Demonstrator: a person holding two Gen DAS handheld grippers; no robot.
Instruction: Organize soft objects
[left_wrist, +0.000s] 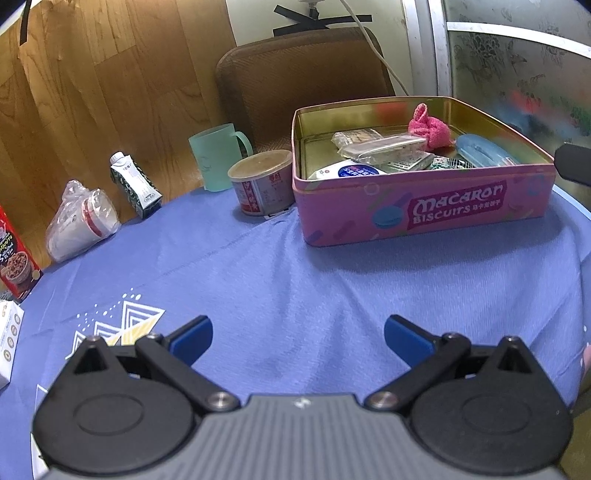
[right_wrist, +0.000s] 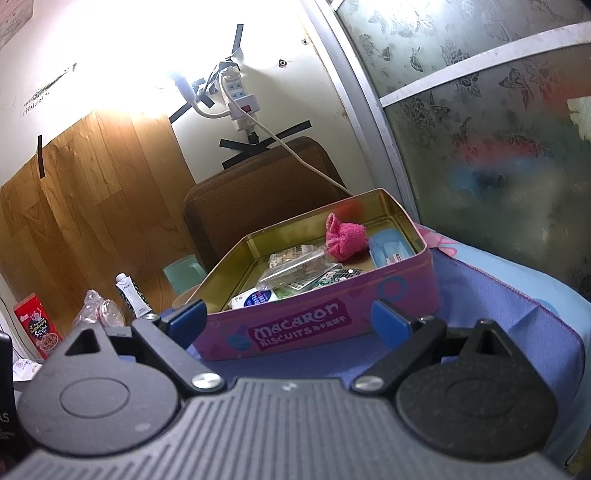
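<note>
Both hand-held grippers hover with blue pads spread wide and nothing between them.

Left hand-held gripper (left_wrist: 298, 338) hangs over the blue cloth-covered tabletop (left_wrist: 258, 280); right hand-held gripper (right_wrist: 288, 319) sits just short of the pink rectangular macaron biscuit tin (right_wrist: 295, 328). Ahead of both, inside that tin's far corner, lies the fuzzy pink knitted bundle (left_wrist: 430, 127) among plastic packets (left_wrist: 380, 147).

Glare from a lamp (right_wrist: 181, 79) whitens the right view's upper left, edges bow, and distant detail seems slightly soft.
</note>
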